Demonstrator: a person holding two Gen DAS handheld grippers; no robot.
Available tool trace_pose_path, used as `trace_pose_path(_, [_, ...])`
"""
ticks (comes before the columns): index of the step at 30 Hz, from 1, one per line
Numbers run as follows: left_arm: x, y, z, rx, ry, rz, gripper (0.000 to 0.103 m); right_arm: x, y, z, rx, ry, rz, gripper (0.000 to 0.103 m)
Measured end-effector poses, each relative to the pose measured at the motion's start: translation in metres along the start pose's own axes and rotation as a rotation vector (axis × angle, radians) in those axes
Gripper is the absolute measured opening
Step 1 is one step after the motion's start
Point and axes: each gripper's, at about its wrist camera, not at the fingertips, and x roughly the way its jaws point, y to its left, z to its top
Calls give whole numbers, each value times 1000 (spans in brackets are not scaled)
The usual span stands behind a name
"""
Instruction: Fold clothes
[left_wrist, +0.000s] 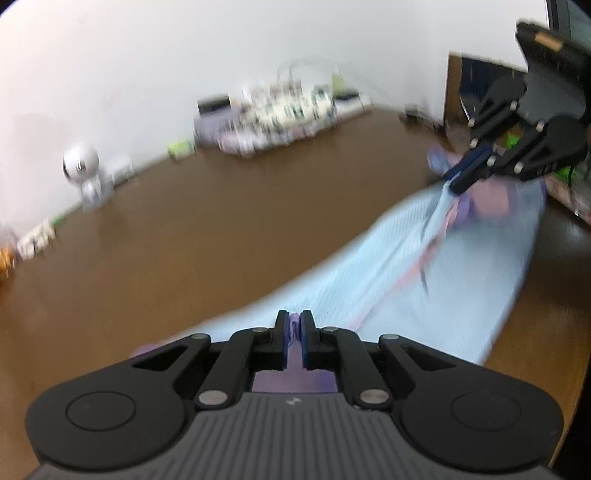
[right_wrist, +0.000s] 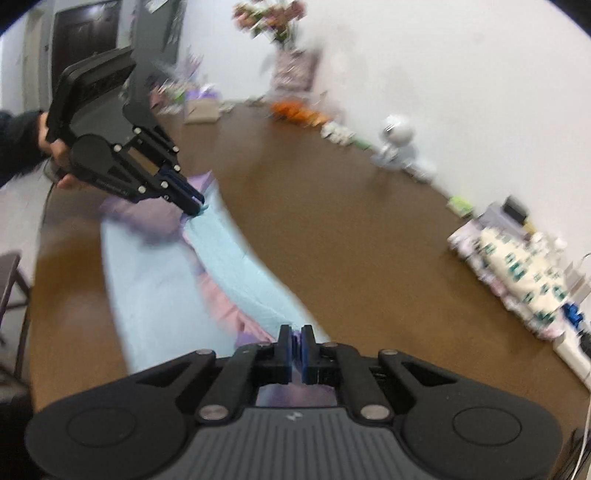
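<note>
Brown wood is filling most of both views: a wide table (left_wrist: 221, 229) against a white wall (left_wrist: 147, 55), with blurred clutter along its far edge.

Left tongs (left_wrist: 294, 332) are clenched on a bunched lilac edge of the cloth (left_wrist: 424, 295); the pads are almost meeting, with fabric between them. Right tongs (right_wrist: 295, 349) are clenched in the same way on another part of the edge. The cloth is a pale blue piece with pink and lilac parts, and it is stretching between the two tongs and lying over the near side of the table. A person's hand (right_wrist: 59, 155) in a dark sleeve (right_wrist: 16, 144) is holding the left tool.

The step, I think, is lifting one edge to carry it over for a fold. To do it well, both tongs should be travelling together at equal height, so the edge is staying taut and straight. They should be keeping the pinch firm, because the bunched fabric may slip out. The edge should be laid down level with the opposite edge before letting go.

Both pictures are blurred. I am finding no readable brand or writing. Each tool has only a small pale mark (left_wrist: 294, 401) on its body, too small to tell. A white round gadget (left_wrist: 81, 166) is standing by the wall, with no label visible.
</note>
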Motion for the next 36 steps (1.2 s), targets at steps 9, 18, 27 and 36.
trace_pose_path(9, [-49, -17, -11, -203, -163, 331, 103, -55, -42, -30, 141, -17, -145, 50])
trace_pose_path(18, [4, -78, 11, -177, -196, 520, 103, -73, -127, -73, 509, -39, -102, 50])
trace_pose_path(27, [34, -104, 13, -115, -85, 596, 103, -19, -119, -60, 454, 36, -134, 4])
trace_pose_path(36, [36, -99, 11, -130, -70, 564, 103, -105, -3, -126, 216, -31, -404, 4])
